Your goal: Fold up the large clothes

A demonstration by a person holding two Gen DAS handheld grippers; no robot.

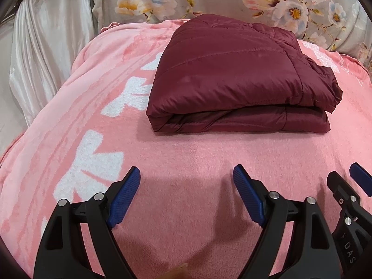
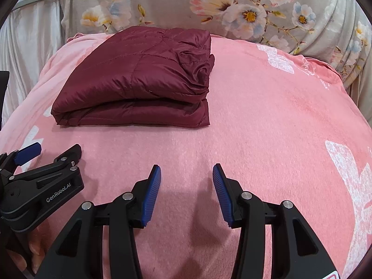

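A pink fleece blanket [image 1: 197, 162] with white flower shapes covers the whole work surface, soft and slightly napped, rounding off toward the far edge. On it, toward the back, lies the maroon quilted jacket [image 1: 232, 79], folded into a thick, squarish bundle with its layers stacked and the open edges facing the grippers. Behind the blanket rises a grey floral cloth [image 2: 186, 7] printed with pink, white and blue blossoms, and off to the left hangs a pale satin curtain [image 1: 48, 53] in shiny vertical folds.

Both grippers hover low over the bare pink fleece, near each other and well short of the jacket. The left gripper [image 1: 186, 181] has its blue-padded fingers spread wide with nothing between them. The right gripper [image 2: 186, 176] also stands parted and empty.
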